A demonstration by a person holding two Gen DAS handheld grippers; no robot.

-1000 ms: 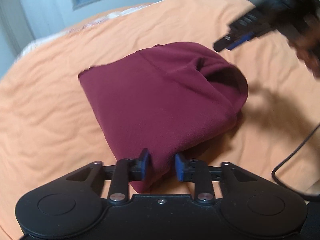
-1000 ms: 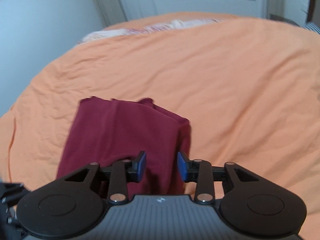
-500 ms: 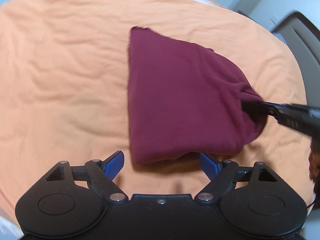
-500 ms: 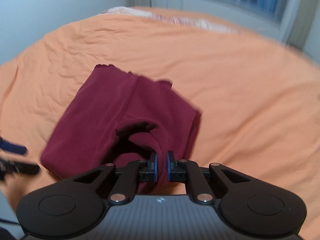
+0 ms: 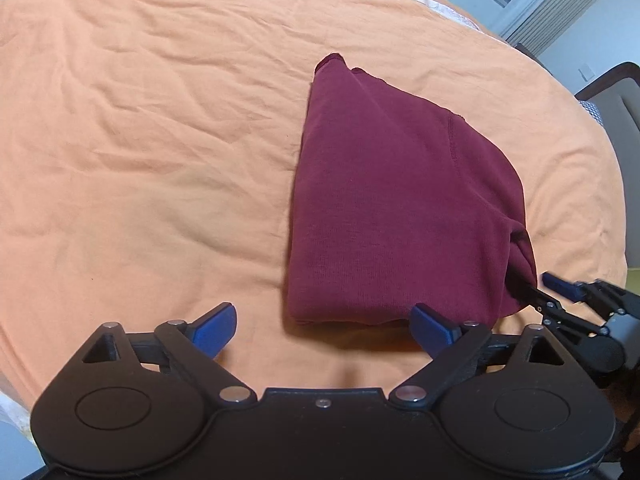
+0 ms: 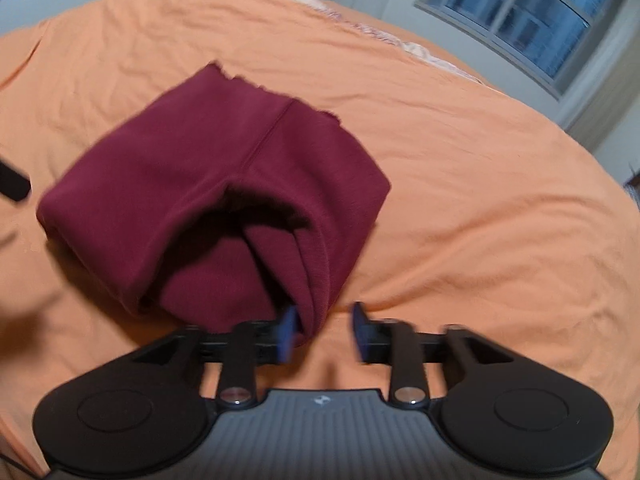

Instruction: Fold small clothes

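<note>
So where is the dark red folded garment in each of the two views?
Left wrist view: the dark red folded knit garment lies right of centre.
Right wrist view: it lies left of centre, near the right tongs.
Shared landmark: the orange wrinkled bedsheet under it.
</note>
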